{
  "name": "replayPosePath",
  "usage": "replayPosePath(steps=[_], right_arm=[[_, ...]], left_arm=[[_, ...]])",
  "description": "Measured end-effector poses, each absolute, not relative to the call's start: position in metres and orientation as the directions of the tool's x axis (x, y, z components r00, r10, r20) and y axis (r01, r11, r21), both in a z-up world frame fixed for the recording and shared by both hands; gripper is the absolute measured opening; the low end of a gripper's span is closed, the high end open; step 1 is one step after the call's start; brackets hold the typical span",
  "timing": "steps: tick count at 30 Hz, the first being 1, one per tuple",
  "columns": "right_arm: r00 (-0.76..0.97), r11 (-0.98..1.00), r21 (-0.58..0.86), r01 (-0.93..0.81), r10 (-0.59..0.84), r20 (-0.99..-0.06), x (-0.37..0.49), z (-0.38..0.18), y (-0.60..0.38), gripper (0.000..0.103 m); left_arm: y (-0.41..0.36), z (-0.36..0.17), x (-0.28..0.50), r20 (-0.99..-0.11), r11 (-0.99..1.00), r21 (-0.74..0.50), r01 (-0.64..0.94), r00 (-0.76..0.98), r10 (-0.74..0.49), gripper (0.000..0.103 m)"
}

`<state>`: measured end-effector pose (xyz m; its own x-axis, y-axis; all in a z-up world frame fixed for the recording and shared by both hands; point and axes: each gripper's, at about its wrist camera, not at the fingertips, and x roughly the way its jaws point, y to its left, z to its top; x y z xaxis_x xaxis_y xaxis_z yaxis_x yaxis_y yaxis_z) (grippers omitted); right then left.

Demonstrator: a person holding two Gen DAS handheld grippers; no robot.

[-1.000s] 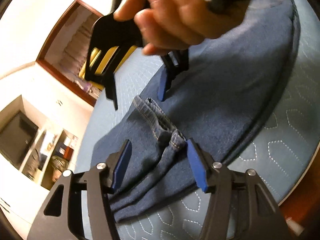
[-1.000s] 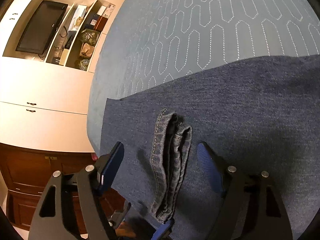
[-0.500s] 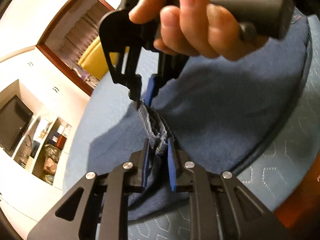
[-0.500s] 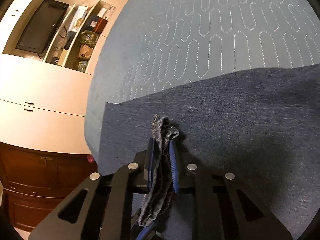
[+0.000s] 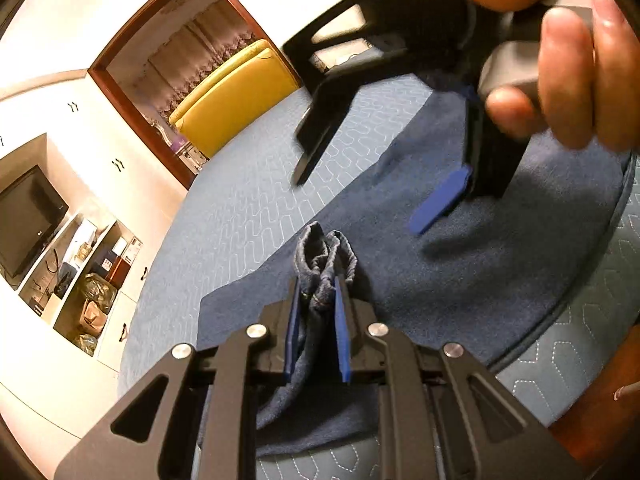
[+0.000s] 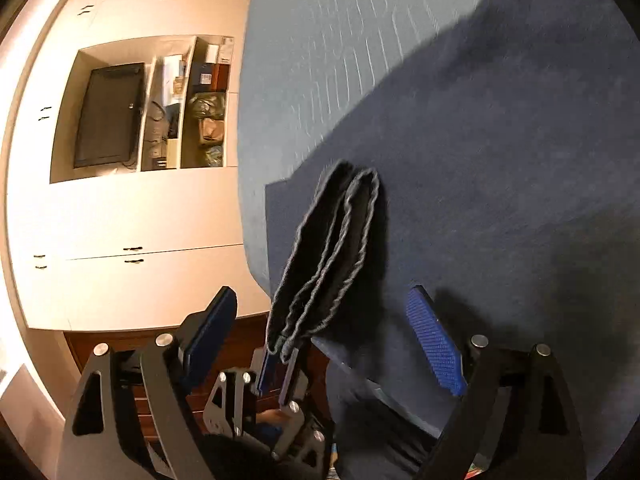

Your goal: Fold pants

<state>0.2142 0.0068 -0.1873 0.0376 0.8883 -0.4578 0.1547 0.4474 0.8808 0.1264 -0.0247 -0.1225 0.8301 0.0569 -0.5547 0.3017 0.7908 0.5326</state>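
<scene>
Dark blue denim pants [image 5: 500, 248] lie spread on a quilted blue bed [image 5: 248, 208]. My left gripper [image 5: 317, 312] is shut on the bunched hem of the pants [image 5: 325, 252]. In the right wrist view the same hem [image 6: 332, 248] stands up in a fold, pinched from below by the left gripper [image 6: 276, 376]. My right gripper [image 6: 324, 336] is open, its blue pads on either side of the fold and apart from it. It also shows in the left wrist view [image 5: 360, 196], raised above the pants in a person's hand.
A wall unit with a television [image 6: 108, 116] and cluttered shelves [image 6: 200, 120] stands beyond the bed's edge. A yellow sofa [image 5: 232, 96] shows through a doorway. The bed's wooden frame [image 5: 600, 420] runs at the lower right.
My right gripper has let go of the hem, opened and lifted away. My left gripper stays shut on the hem and has raised it.
</scene>
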Motion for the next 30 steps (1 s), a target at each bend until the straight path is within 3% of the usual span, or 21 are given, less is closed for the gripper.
replayPosePath(steps=[5, 7, 8, 9, 11, 16, 21, 29, 30], right_arm=[[0.003, 0.41, 0.897, 0.167, 0.909, -0.416, 0.228, -0.197, 0.043, 0.085], [0.042, 0.421, 0.891, 0.167, 0.9, -0.433, 0.239, -0.197, 0.043, 0.076], [0.048, 0.424, 0.89, 0.169, 0.898, -0.437, 0.243, -0.197, 0.044, 0.061], [0.044, 0.451, 0.879, 0.156, 0.885, -0.463, 0.247, -0.195, 0.045, 0.038], [0.057, 0.5, 0.86, 0.106, 0.86, -0.507, 0.252, -0.186, 0.049, 0.013], [0.157, 0.637, 0.767, -0.082, 0.768, -0.621, 0.251, -0.143, 0.029, 0.012], [0.19, 0.697, 0.716, -0.039, 0.708, -0.68, 0.242, -0.156, -0.028, 0.012], [0.218, 0.696, 0.718, -0.018, 0.704, -0.676, 0.227, -0.19, -0.063, 0.013], [0.223, 0.693, 0.72, -0.025, 0.706, -0.672, 0.226, -0.189, -0.065, 0.018]], left_arm=[[-0.027, -0.115, 0.117, -0.554, 0.799, 0.523, 0.298, 0.831, 0.053, 0.016], [-0.028, -0.112, 0.111, -0.552, 0.797, 0.52, 0.306, 0.833, 0.04, 0.016], [-0.028, -0.111, 0.109, -0.552, 0.795, 0.521, 0.311, 0.833, 0.035, 0.016], [-0.028, -0.11, 0.108, -0.552, 0.792, 0.523, 0.316, 0.834, 0.031, 0.016], [-0.032, -0.111, 0.106, -0.542, 0.78, 0.541, 0.315, 0.839, 0.037, 0.016], [-0.069, -0.115, 0.104, -0.511, 0.756, 0.562, 0.334, 0.86, 0.0, 0.015], [-0.12, -0.131, 0.102, -0.52, 0.726, 0.557, 0.403, 0.851, -0.074, 0.015], [-0.163, -0.171, 0.108, -0.558, 0.685, 0.569, 0.455, 0.825, -0.085, 0.015], [-0.165, -0.176, 0.107, -0.549, 0.676, 0.586, 0.447, 0.833, -0.075, 0.015]])
